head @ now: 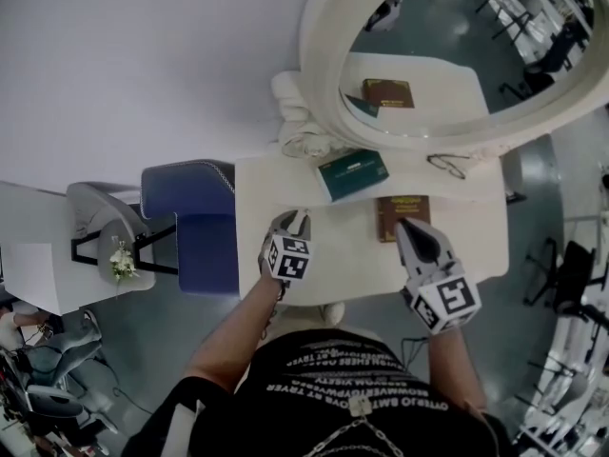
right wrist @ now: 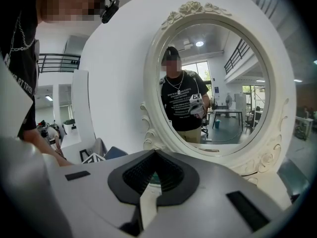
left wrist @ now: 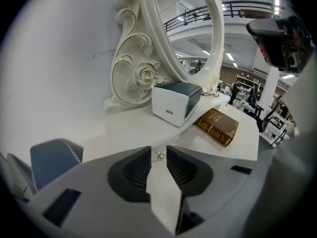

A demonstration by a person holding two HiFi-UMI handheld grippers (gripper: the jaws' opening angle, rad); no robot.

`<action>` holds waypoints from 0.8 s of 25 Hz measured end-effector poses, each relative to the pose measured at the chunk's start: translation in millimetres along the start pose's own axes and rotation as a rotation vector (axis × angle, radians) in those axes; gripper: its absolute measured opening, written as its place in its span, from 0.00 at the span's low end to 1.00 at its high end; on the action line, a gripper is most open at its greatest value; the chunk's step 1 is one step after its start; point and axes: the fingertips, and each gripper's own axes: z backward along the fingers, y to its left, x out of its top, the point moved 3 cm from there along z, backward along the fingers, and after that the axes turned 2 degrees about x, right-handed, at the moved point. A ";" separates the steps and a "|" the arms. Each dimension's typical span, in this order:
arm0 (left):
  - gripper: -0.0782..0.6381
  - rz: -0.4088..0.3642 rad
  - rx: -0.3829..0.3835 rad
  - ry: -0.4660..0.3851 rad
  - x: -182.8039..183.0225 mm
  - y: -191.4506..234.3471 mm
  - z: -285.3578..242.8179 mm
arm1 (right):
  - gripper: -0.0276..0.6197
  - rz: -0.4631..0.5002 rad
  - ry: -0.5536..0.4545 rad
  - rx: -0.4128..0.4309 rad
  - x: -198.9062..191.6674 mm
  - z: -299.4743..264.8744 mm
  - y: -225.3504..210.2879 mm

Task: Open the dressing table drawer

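The white dressing table [head: 276,190] carries an oval mirror [head: 328,27]. In the left gripper view a small metal drawer knob [left wrist: 159,156] sits on the white drawer front [left wrist: 116,144], just under the tabletop's edge. My left gripper [left wrist: 158,150] is open, one jaw on each side of the knob and neither pad pressing on it. In the head view the left gripper [head: 292,221] hangs at the table's front edge, left of centre. My right gripper [head: 402,225] is shut on nothing and hovers over the tabletop near a brown book; in its own view its tips [right wrist: 155,152] meet in front of the mirror.
On the tabletop lie a teal-and-white box [head: 352,174], the brown book [head: 402,217] and a pair of glasses [head: 447,167]. A blue chair [head: 190,222] stands to the table's left, with a small grey side table [head: 109,246] beyond it. A wall rises behind the mirror.
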 end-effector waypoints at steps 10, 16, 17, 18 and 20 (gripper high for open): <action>0.27 0.043 -0.025 0.055 -14.4 -3.7 -33.6 | 0.05 0.010 0.005 -0.017 -7.3 -4.3 -7.8; 0.27 0.040 -0.028 0.108 -21.4 -4.1 -48.9 | 0.05 -0.005 0.015 -0.037 -13.7 -5.6 -11.1; 0.27 0.039 -0.028 0.113 -22.1 -3.8 -50.8 | 0.05 -0.006 0.017 -0.037 -14.3 -6.1 -11.0; 0.27 0.040 -0.026 0.117 -22.8 -3.5 -52.6 | 0.05 -0.007 0.019 -0.037 -14.8 -6.3 -10.8; 0.27 0.048 -0.026 0.122 -24.3 -3.8 -56.2 | 0.05 -0.009 0.021 -0.037 -16.1 -5.7 -10.0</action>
